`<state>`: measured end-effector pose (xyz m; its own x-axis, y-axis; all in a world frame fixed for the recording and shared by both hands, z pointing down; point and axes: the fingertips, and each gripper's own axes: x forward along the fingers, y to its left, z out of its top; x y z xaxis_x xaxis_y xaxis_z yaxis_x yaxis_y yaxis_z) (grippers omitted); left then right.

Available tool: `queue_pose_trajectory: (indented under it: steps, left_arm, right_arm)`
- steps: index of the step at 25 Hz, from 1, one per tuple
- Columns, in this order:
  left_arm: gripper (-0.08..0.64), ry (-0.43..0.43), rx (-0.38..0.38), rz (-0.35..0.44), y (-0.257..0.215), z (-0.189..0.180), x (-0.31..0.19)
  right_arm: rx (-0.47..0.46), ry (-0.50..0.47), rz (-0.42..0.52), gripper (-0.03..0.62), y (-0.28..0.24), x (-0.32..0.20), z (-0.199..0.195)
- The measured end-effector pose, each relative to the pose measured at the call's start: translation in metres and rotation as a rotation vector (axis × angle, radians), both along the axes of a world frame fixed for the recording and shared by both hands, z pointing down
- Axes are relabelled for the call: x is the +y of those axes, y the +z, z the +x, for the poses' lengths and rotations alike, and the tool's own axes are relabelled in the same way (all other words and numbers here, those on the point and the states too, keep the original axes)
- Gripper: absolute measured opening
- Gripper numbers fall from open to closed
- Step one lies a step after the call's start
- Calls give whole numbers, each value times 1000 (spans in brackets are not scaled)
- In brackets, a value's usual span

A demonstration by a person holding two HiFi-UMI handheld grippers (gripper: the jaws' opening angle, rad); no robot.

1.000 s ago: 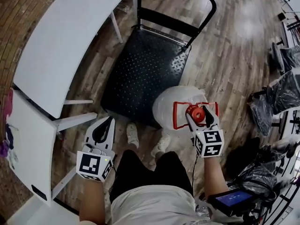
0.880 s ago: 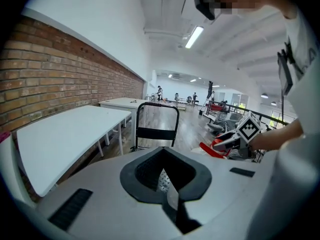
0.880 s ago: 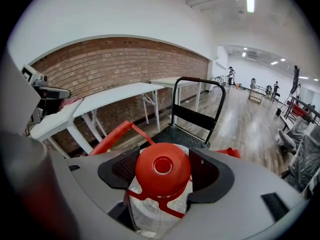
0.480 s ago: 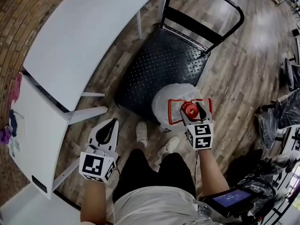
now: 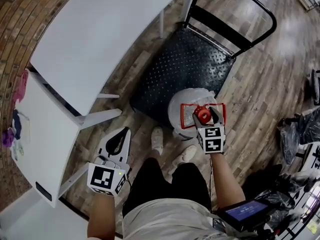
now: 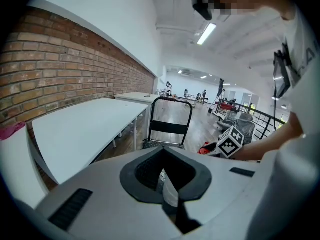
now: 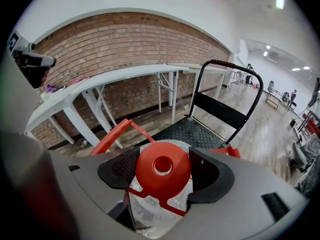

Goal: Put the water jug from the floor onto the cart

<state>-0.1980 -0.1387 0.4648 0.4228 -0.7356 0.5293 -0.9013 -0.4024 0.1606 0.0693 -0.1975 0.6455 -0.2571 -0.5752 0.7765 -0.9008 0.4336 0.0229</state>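
Water jug (image 5: 183, 105): neck under its red cap (image 7: 162, 170) clamped between the right gripper (image 5: 205, 115) jaws.
Left gripper (image 5: 116, 141): jaws together, nothing between them, well apart from the cart (image 5: 185, 66).
Jug's place: at the cart's near edge; floor contact unclear.
Risk: a heavy load on a neck pinch alone may slip or swing, or its base may catch the cart's edge if lifted low.

bright ceiling strip lights (image 6: 206, 33), sharp focus, strong fisheye edges
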Motion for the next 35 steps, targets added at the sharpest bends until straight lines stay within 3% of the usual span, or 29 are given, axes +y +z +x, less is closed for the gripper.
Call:
queue_pose_trajectory:
  steps: [19,25,30,35]
  left_arm:
    - [0,-9,25,-19,8,-4,-7]
    - [1,6,38,-15,5,-5,-11]
    - [2,20,65,-13,6,-7,-15]
    - [2,71,100,12,-7,-1,-27]
  right_arm:
    - [26,-47,-47,310,27,9,-19]
    - [28,-22,-45,310,26,14,-18]
    - [0,4,3,310,9,12,-21]
    - [-23,42,102,310,-44,6,-26]
